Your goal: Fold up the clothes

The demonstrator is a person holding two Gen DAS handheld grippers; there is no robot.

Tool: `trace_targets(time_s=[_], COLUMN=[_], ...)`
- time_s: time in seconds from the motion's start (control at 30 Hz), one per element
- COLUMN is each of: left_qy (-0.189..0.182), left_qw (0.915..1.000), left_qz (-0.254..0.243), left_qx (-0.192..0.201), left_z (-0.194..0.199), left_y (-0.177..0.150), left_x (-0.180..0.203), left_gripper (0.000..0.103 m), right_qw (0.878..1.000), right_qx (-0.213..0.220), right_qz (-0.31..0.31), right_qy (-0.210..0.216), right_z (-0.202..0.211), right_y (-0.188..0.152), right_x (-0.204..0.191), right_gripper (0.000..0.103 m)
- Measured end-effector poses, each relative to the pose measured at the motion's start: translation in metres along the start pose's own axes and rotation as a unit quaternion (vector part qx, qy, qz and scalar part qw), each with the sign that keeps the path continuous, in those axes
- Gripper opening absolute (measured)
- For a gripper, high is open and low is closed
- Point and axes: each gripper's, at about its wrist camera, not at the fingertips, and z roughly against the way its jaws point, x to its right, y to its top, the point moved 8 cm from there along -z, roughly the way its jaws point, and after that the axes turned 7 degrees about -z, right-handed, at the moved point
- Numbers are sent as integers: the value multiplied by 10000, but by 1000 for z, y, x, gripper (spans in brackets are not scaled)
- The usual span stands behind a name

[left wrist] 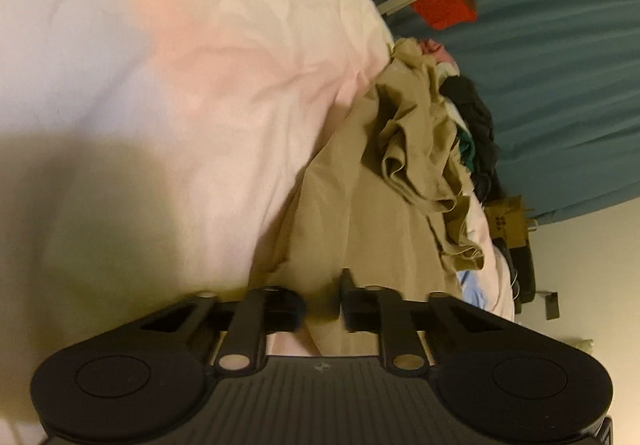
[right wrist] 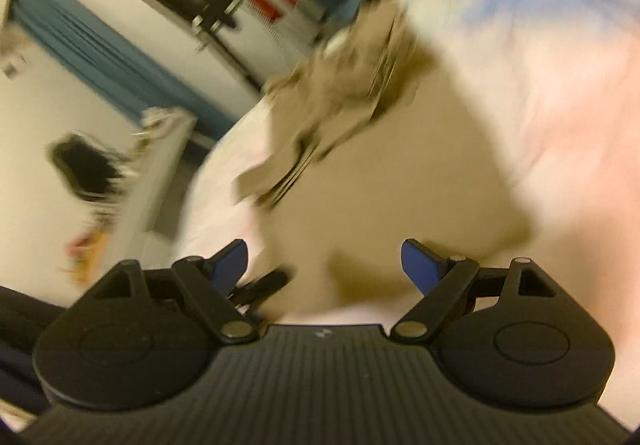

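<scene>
The left gripper (left wrist: 322, 305) has nipped the khaki garment (left wrist: 372, 229); the right gripper (right wrist: 324, 265) gapes wide; no writing is legible.

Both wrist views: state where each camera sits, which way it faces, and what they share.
Left wrist: on the left hand-held gripper, looking down along nearly closed fingers at the tan garment on the pale bedsheet; no hand shows.
Right wrist: on the right hand-held gripper, blurred, looking down between wide blue-padded fingers at the same garment; no hand shows.
Shared: garment, bedsheet, blue curtain, red item.
</scene>
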Motion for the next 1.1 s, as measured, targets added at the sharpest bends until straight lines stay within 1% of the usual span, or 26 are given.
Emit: trace_targets(time_s=[0.07, 0.17, 0.23, 0.27, 0.33, 0.4, 0.43, 0.47, 0.53, 0.6, 0.63, 0.7, 0.77, 0.8, 0.87, 0.97, 1.0, 1.1], left_qy=[-48, -215, -335, -389, -457, -500, -518, -525, -539, -576, -602, -648, -629, -611, -665, -785, -811, -871], left_qw=[9999, 9993, 9985, 9980, 9974, 9969, 9967, 9967, 9965, 9960, 9956, 9947, 9924, 9911, 9897, 9882, 9886, 9896], left_qz=[-17, 22, -22, -51, -77, -82, -83, -77, -66, -105, -141, -226, -421, -505, -564, -561, -509, -374], left_qx=[111, 303, 430, 488, 557, 595, 612, 620, 636, 674, 701, 769, 968, 1073, 1134, 1189, 1164, 1080], left_z=[7, 19, 25, 28, 31, 33, 33, 35, 37, 41, 44, 50, 61, 70, 88, 122, 134, 171], left_y=[2, 8, 10, 11, 11, 12, 12, 11, 11, 11, 11, 12, 14, 13, 6, -13, -24, -56], left_x=[3, 12, 17, 20, 24, 27, 28, 28, 29, 34, 37, 44, 52, 56, 62, 68, 67, 63], left_gripper=[8, 7, 7, 7, 6, 6, 6, 6, 6, 6, 5, 5, 5, 5, 5, 5, 5, 5], right_qw=[9964, 9899, 9871, 9838, 9763, 9726, 9705, 9705, 9703, 9723, 9732, 9764, 9784, 9790, 9797, 9808, 9806, 9793], right_qx=[-525, -564, -10, 339, 843, 1137, 1278, 1301, 1345, 1343, 1345, 1480, 1613, 1677, 1727, 1799, 1862, 1930], right_qz=[-559, -1251, -1596, -1761, -1993, -2023, -2035, -2008, -1952, -1843, -1786, -1536, -1285, -1160, -1014, -711, -521, -403], right_qy=[368, 349, 143, 82, 15, -116, -183, -283, -478, -515, -529, -339, -148, -54, 83, 260, 311, 466], right_z=[-16, -28, -24, -18, -8, -2, 1, 1, 3, 8, 11, 27, 44, 52, 71, 101, 115, 153], right_y=[-18, -22, -8, 1, 15, 20, 23, 22, 21, 23, 24, 27, 31, 33, 29, 18, 9, -18], right_x=[5, 25, 46, 55, 68, 74, 76, 77, 80, 79, 78, 63, 47, 39, 25, 11, 9, 7], right_gripper=[86, 85, 83, 80, 77, 74, 64, 57, 27, 16, 13, 12, 11, 11, 11, 11, 11, 11])
